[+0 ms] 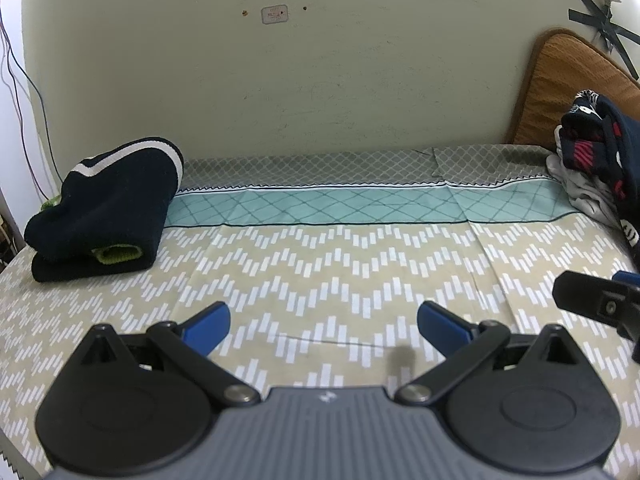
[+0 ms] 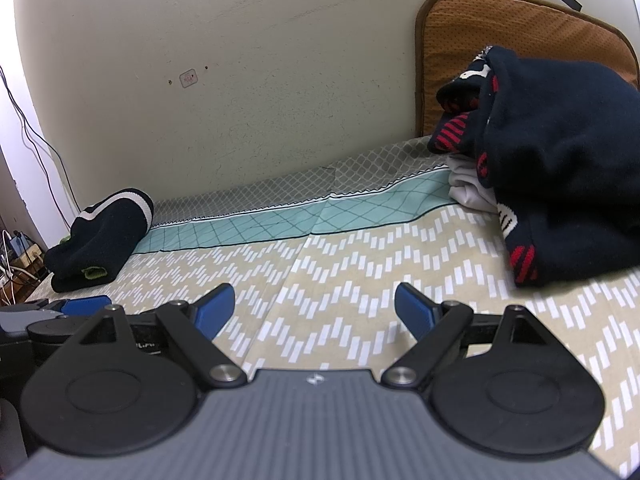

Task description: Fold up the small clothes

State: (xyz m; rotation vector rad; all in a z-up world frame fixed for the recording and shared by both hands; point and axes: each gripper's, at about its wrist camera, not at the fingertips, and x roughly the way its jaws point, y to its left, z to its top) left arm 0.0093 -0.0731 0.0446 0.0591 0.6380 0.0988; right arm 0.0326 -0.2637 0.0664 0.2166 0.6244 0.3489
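A folded dark navy garment [image 1: 104,212] with a white stripe and a green cuff lies at the far left of the bed; the right wrist view shows it too [image 2: 100,240]. A loose pile of navy, red and white clothes [image 2: 560,184] sits at the right, seen at the edge of the left wrist view [image 1: 600,160]. My left gripper [image 1: 324,326] hovers open over the patterned sheet, nothing between its blue pads. My right gripper [image 2: 314,310] is open too, just left of the pile and apart from it. Its finger [image 1: 592,300] shows at the right edge of the left wrist view.
The bed sheet [image 1: 320,264] has a beige chevron field and a teal band along the wall [image 1: 280,80]. An orange-brown cushion [image 2: 520,40] leans on the wall behind the pile. Cables and plugs [image 2: 20,256] lie beyond the bed's left edge.
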